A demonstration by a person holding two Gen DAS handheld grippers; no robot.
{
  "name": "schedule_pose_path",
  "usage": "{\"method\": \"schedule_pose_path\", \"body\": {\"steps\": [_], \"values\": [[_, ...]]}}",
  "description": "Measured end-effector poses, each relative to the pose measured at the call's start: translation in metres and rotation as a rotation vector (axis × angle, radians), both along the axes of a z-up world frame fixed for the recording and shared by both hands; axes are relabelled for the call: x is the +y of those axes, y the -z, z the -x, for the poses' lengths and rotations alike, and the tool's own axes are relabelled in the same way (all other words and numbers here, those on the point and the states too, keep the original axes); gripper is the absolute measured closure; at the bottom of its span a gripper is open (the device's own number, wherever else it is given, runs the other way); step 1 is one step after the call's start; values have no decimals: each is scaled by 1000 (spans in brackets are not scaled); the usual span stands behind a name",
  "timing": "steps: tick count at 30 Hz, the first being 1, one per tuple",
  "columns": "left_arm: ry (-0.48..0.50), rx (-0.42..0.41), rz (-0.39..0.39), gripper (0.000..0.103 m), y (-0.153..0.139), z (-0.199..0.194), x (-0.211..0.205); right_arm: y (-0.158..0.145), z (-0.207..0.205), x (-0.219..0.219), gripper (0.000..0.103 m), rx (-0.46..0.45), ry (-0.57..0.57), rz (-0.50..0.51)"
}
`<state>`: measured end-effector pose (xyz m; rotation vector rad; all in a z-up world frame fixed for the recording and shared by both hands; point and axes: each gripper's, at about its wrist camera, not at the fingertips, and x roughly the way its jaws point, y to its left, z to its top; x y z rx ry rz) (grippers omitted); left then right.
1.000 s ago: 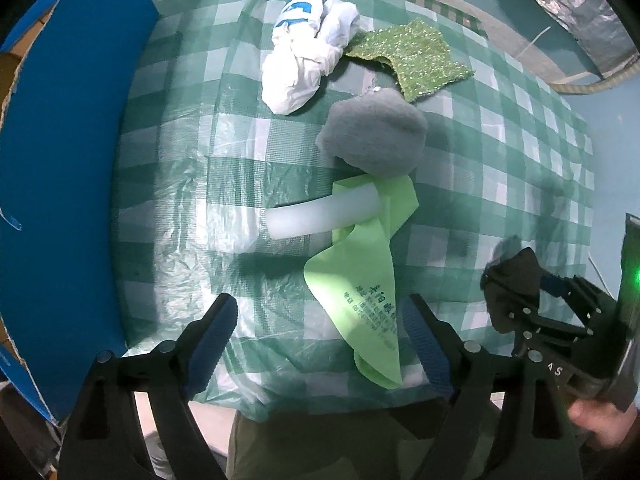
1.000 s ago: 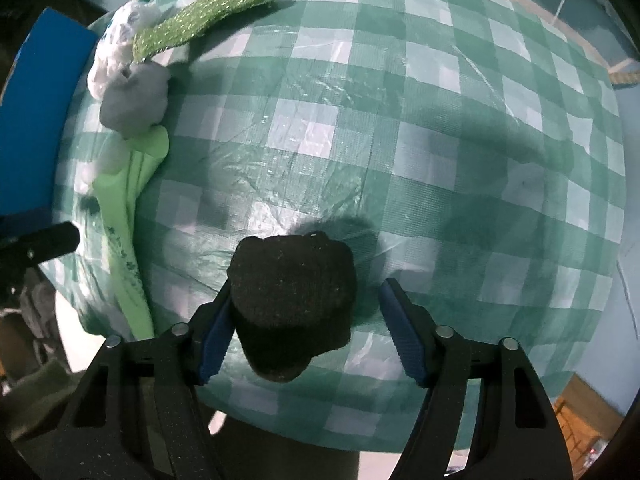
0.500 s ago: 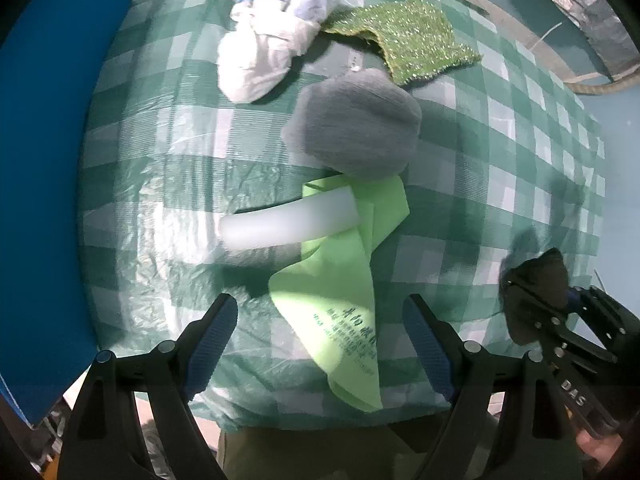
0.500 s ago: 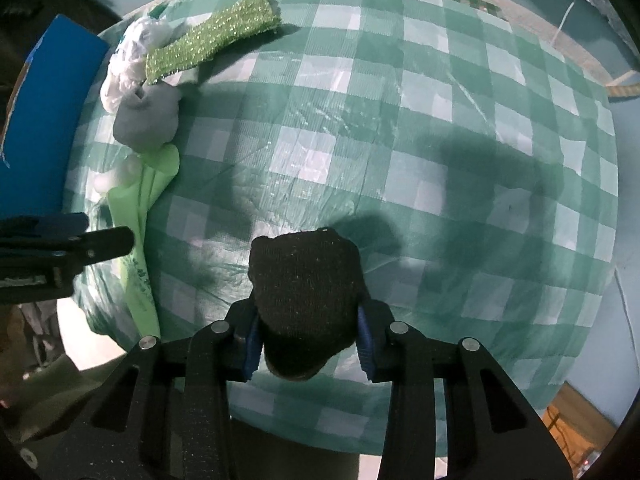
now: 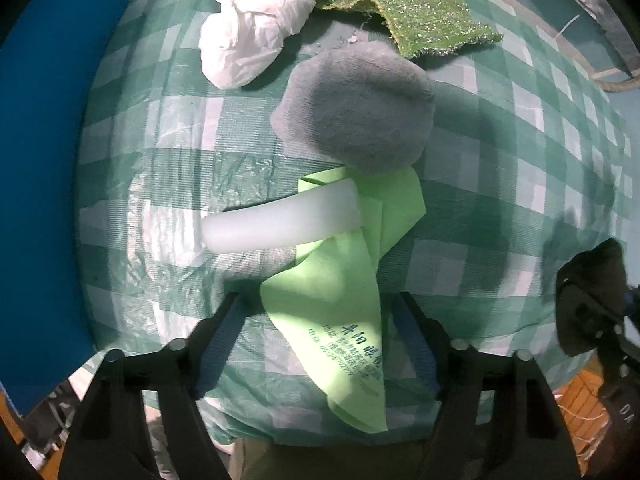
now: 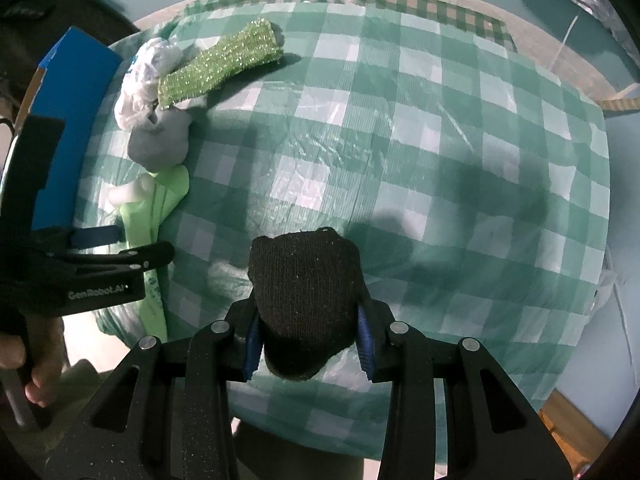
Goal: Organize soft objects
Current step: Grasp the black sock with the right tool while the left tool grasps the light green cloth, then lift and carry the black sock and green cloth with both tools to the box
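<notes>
Two grippers low over table, right gripper [image 6: 306,332] pinching black knit [image 6: 304,292], left gripper [image 5: 320,336] spread astride green cloth [image 5: 340,292].

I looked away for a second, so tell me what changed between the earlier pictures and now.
The right gripper closed from open onto the black knitted bundle and now clamps it. The left gripper, open throughout, moved forward until its fingers straddle the light green folded cloth. The white foam tube, grey plush pad, white plastic bag and glittery green scrubber stayed put.
</notes>
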<state>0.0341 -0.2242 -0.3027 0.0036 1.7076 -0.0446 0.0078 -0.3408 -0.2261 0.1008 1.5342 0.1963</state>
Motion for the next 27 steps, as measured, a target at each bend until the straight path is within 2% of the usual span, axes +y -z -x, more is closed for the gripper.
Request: {"method": "schedule_pose_path", "body": {"steps": [2, 4, 5, 6, 8, 10, 15, 22, 27], "values": [[12, -5, -23, 37, -3, -1, 0, -1, -1, -1, 66, -2, -2, -1], [22, -8, -30, 50, -7, 1, 3, 0, -2, 3, 66, -3, -6, -4], [23, -9, -31, 63, -8, 1, 3, -1, -2, 4, 66, -4, -10, -7], [23, -14, -31, 80, -9, 1, 3, -1, -1, 5, 66, -6, -12, -8], [31, -21, -29, 91, -10, 0, 9, -1, -3, 9, 66, -8, -15, -11], [40, -12, -16, 94, -10, 0, 10, -3, -4, 11, 66, -10, -15, -18], [35, 7, 50, 95, -10, 1, 20, -7, -8, 20, 66, -18, -20, -28], [54, -9, 133, 95, -30, 7, 35, -18, -14, 32, 66, -29, -30, -47], [71, -32, 163, 95, -47, 9, 49, -27, -17, 39, 66, -40, -34, -69]]}}
